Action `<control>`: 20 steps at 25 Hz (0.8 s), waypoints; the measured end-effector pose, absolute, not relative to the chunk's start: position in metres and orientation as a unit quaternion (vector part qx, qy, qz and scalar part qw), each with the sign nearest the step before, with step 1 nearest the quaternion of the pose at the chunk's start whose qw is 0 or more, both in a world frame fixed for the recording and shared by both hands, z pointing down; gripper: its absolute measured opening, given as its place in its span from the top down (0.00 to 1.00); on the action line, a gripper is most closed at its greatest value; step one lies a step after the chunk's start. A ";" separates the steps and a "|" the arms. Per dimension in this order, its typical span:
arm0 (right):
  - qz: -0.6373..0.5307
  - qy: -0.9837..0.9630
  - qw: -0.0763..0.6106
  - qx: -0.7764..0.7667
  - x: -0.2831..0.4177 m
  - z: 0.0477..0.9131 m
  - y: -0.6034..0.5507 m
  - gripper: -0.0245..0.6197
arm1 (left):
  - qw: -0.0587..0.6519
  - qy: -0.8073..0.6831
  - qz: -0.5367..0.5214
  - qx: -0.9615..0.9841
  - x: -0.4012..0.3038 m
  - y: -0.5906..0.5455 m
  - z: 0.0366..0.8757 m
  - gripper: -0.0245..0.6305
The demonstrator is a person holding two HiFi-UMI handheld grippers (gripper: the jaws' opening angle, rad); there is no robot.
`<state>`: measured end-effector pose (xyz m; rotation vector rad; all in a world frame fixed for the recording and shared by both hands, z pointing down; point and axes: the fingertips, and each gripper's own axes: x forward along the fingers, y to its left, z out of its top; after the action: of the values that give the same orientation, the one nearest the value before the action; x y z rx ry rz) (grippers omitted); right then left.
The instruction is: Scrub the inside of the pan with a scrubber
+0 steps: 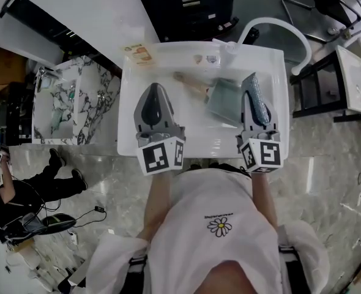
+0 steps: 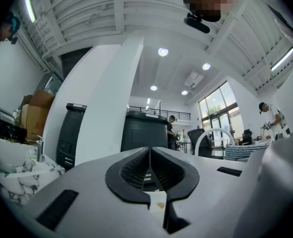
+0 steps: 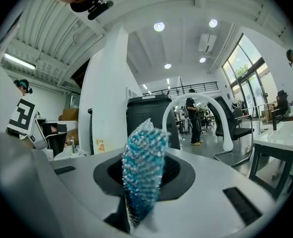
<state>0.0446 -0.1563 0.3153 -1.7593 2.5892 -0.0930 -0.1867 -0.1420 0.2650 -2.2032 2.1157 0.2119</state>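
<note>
Pan, grey-green and squarish [image 1: 223,103], with a wooden handle [image 1: 189,84], is lying in the white basin [image 1: 168,60] at centre right of the head view, just left of the right gripper [image 1: 253,78]. The right jaws are clamping a blue beaded mesh scrubber [image 3: 141,172]. The left gripper [image 1: 155,86] is hovering at centre left of the basin, its jaws closed on nothing. By judgement, scrubbing is not yet beginning and the approach is in hand. The next move is calling for lowering the scrubber into the pan, probably with the left jaws steadying the wooden handle.
</note>
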 end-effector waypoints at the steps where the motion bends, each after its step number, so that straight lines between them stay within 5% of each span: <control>1: -0.031 0.826 0.004 -0.563 0.046 0.316 -0.157 0.87 | 0.040 0.687 0.068 -0.723 -0.184 -0.144 0.266 0.94; 11: -0.050 0.820 -0.006 -0.570 0.058 0.328 -0.163 0.87 | 0.095 0.580 -0.033 -0.809 -0.146 -0.190 0.269 0.70; 20: -0.074 0.817 -0.023 -0.571 0.065 0.346 -0.163 0.87 | 0.186 0.377 -0.308 -0.853 -0.100 -0.227 0.354 0.59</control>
<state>0.0653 -0.1632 0.3462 -1.8210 2.6048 -0.2366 -0.1003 -0.2270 0.3535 -2.4022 1.0623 -0.8686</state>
